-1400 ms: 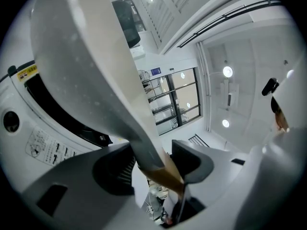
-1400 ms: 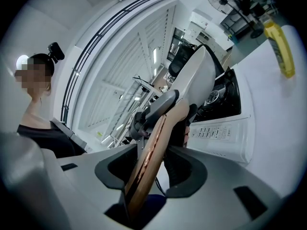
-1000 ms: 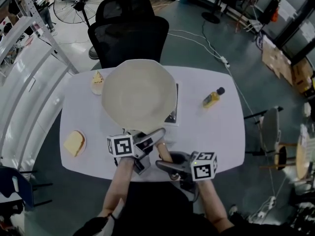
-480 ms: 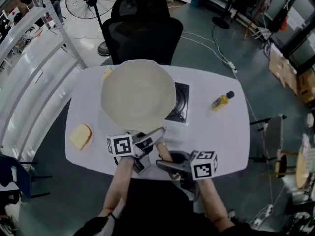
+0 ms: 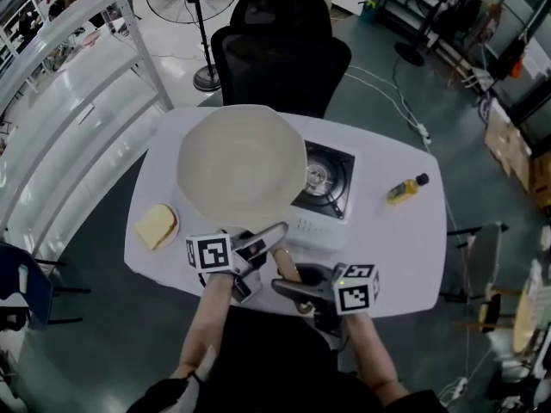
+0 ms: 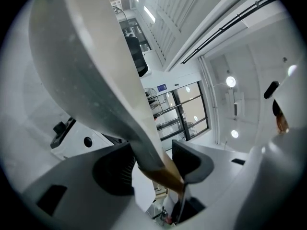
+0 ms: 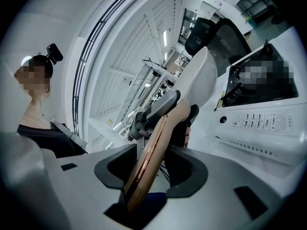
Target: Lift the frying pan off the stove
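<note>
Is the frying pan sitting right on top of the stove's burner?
No: in the head view the stove shows its burner bare, to the right of the frying pan.

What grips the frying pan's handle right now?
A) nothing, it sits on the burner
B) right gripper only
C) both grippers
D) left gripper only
C: the left gripper and the right gripper are each shut on the handle, and the burner of the stove shows bare beside the frying pan.
</note>
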The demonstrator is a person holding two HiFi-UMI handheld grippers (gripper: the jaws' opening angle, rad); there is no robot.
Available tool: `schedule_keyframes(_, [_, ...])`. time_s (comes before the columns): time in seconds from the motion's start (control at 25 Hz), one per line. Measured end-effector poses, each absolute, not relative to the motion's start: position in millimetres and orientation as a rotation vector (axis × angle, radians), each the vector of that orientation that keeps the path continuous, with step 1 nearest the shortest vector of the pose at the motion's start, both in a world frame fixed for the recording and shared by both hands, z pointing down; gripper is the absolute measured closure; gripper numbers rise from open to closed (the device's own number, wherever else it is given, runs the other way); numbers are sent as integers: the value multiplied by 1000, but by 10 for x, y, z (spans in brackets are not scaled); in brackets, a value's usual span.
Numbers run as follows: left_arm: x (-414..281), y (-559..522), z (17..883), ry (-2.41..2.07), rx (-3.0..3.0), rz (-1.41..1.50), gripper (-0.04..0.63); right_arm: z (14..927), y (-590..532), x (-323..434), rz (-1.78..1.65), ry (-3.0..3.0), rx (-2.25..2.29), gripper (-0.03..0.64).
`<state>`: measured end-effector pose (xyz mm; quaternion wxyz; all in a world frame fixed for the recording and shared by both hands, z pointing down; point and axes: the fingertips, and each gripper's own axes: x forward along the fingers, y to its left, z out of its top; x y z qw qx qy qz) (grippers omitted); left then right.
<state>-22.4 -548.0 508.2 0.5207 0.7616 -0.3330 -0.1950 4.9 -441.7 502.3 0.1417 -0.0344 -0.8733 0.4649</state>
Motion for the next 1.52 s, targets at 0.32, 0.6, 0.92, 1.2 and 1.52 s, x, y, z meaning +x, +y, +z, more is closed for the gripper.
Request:
schedule_keyframes(0.32, [-555,-5355,5056,-843,1801,-527,368,5021,-4300,-234,1321,-2491,-186,436])
schedule_keyframes(0.6, [-874,-5256,5089,-920,1764,-555,368,5004,-4229,-478,1318,-2468,-264,434])
schedule_keyframes(0.92, [-1190,-5141,5070,-978,1741,-620,368,5001,-4140,-734,1300,-2435,-362,433])
schedule_keyframes(1.2, [-1460,-4986,5072,-1045,1706,-658,367,4988,-4017,-937,1277,-2396,-448,431])
schedule_keyframes(1.52, [-1747,-4721,5149,-1164,1632,-648,367,4995,-3848,-1099,1226,-2345,-550,430])
